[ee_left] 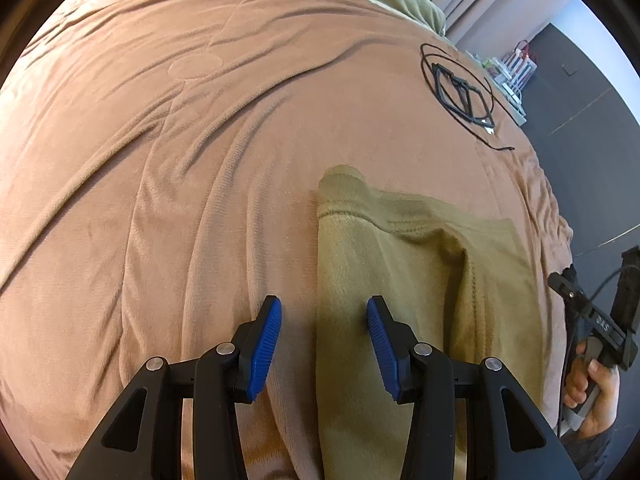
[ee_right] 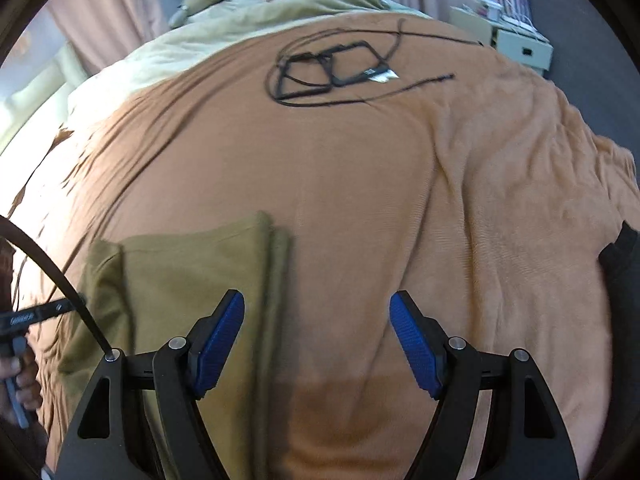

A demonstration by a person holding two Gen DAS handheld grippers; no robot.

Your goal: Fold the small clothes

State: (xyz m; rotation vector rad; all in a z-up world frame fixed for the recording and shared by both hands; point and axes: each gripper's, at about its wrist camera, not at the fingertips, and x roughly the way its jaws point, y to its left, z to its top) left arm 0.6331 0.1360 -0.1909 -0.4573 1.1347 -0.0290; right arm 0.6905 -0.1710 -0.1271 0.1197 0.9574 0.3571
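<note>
An olive-green garment (ee_left: 400,264) lies folded and flat on a brown blanket (ee_left: 200,160). My left gripper (ee_left: 324,302) is open just above it. The garment's straight left edge runs between the blue pads (ee_left: 264,344), which grip nothing. In the right wrist view the same garment (ee_right: 180,272) sits at lower left with layered folds along its right edge. My right gripper (ee_right: 317,296) is wide open over that edge. Its left pad (ee_right: 218,344) is above the cloth and its right pad is above bare blanket (ee_right: 400,200). Neither gripper holds cloth.
A coiled black cable (ee_left: 460,84) (ee_right: 332,68) lies on the blanket beyond the garment. A pale green duvet (ee_right: 240,28) covers the far end of the bed. A hand (ee_left: 592,384) holds the other gripper's handle at the bed's right edge. White storage boxes (ee_right: 520,44) stand on the floor.
</note>
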